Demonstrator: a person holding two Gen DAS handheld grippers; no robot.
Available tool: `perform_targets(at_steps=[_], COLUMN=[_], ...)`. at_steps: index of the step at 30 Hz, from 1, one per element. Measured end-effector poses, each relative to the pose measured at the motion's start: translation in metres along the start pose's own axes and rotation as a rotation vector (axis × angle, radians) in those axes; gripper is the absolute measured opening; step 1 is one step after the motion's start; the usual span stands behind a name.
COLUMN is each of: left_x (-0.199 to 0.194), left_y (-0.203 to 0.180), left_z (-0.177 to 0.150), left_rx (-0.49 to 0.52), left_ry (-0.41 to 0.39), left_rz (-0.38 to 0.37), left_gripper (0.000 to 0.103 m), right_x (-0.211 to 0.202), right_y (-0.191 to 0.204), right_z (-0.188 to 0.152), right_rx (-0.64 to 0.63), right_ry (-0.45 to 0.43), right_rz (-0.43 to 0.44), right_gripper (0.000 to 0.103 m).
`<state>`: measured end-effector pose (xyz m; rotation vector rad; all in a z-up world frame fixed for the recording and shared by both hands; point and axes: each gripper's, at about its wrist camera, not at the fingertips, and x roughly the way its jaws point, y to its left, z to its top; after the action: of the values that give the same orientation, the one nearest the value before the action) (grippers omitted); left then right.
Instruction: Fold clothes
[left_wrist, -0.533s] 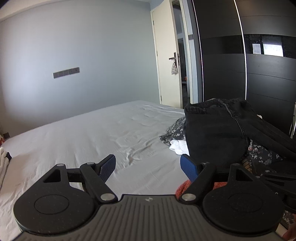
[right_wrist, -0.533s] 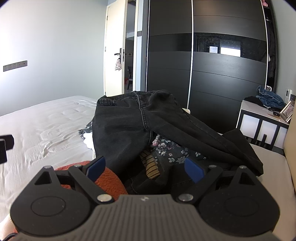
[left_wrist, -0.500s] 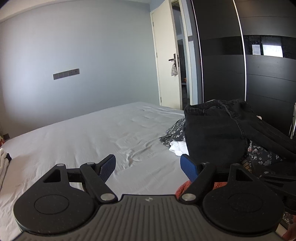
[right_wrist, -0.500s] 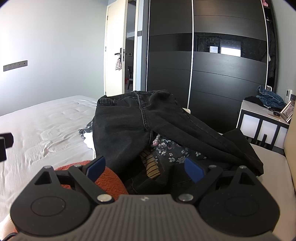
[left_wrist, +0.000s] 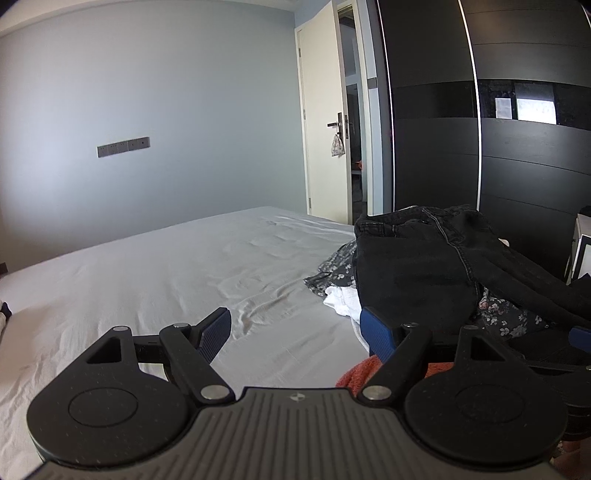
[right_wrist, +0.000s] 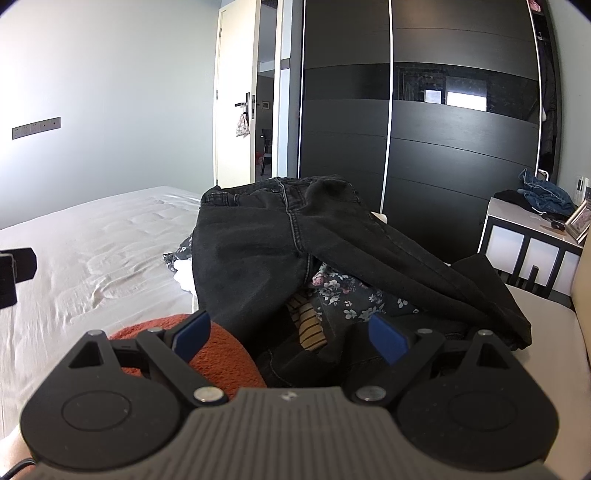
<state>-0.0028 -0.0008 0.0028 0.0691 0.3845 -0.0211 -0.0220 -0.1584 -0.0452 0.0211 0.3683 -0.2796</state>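
1. The white bed sheet (left_wrist: 177, 280) takes up the left of the scene, rumpled but bare; it looks like the surface kept free for laying a garment flat.
2. The left gripper (left_wrist: 295, 328) hangs over that bare sheet with its jaws wide and nothing between them, seemingly ready to take an edge.
3. Just right of it the clothes pile begins: an orange-red knit (right_wrist: 218, 347) lies nearest, with a white garment (left_wrist: 341, 300) peeking out at the pile's edge.
4. The right gripper (right_wrist: 291, 332) points straight at the pile, jaws wide and empty, likely lined up for the first pick.
5. The black jeans (right_wrist: 266, 254) drape over the top of the heap, waistband at the far end, so they are probably the easiest piece to lift first; floral fabric (right_wrist: 347, 295) and a striped piece (right_wrist: 308, 326) show beneath.
6. At the far right stands a white nightstand (right_wrist: 517, 243), well apart.
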Motion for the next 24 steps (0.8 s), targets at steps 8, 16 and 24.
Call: perform_targets(at_steps=[8,16,24], left_x=[0.001,0.001,0.001], left_y=[0.0,0.001,-0.001], left_z=[-0.002,-0.005,-0.008], left_rx=[-0.007,-0.013,0.015], left_ry=[0.011,0.021,0.012], left_rz=[-0.001,0.008,0.016], left_gripper=[0.087,0.084,0.084], right_x=[-0.014,-0.012,-0.013], right_y=[0.005,0.001,0.002], right_z=[-0.006,0.002,0.005], right_rx=[-0.007,-0.009,-0.013], right_ry=[-0.018,-0.007,-0.005], right_rz=[0.009,0.026,0.031], right_gripper=[0.094,0.094,0.094])
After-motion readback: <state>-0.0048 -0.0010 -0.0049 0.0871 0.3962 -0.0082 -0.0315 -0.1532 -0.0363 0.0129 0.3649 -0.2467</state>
